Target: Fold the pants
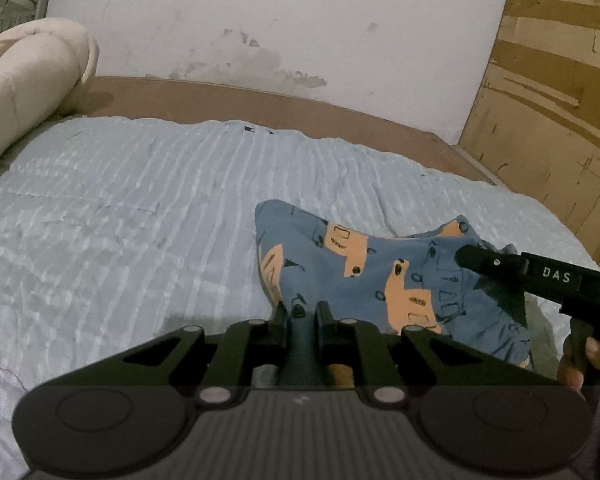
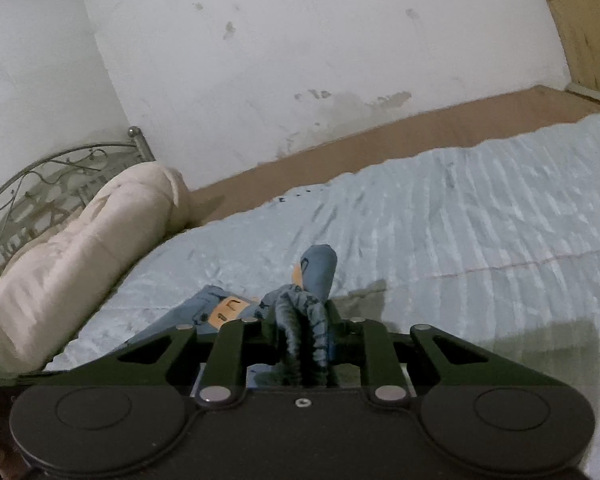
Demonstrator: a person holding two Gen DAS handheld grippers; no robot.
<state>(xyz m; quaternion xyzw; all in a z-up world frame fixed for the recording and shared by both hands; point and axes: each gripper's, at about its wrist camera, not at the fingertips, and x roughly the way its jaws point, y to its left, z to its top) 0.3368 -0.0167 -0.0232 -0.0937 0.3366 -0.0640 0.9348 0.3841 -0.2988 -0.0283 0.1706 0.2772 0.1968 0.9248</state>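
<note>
Left wrist view: left tool (image 1: pixel 300 312) at lower centre of the frame, its two fingers pinching a fold of the pants (image 1: pixel 364 264) between them.
Pants in that view: blue cloth with orange patches and small dark prints, rising from the tool toward the right half of the frame, bunched and partly lifted off the bed cover (image 1: pixel 120 208).
Right tool in that view: black body marked "DAS" entering from the right edge, its tip (image 1: pixel 466 256) against the pants' upper right part; a hand (image 1: pixel 584 360) shows below it at the right edge.
Right wrist view: right tool (image 2: pixel 306 320) at lower centre, fingers pressed onto a gathered, ribbed band of the pants (image 2: pixel 318 272).
Pants in that view: one part stands up just above the tool, another lies on the cover toward the lower left.
Bed: pale blue ribbed cover filling mid-frame in both views.
Bedding roll (image 2: pixel 80 240): cream, at left, in front of a metal headboard (image 2: pixel 40 184).
Wall (image 1: pixel 280 20): white, stained, across the top.
</note>
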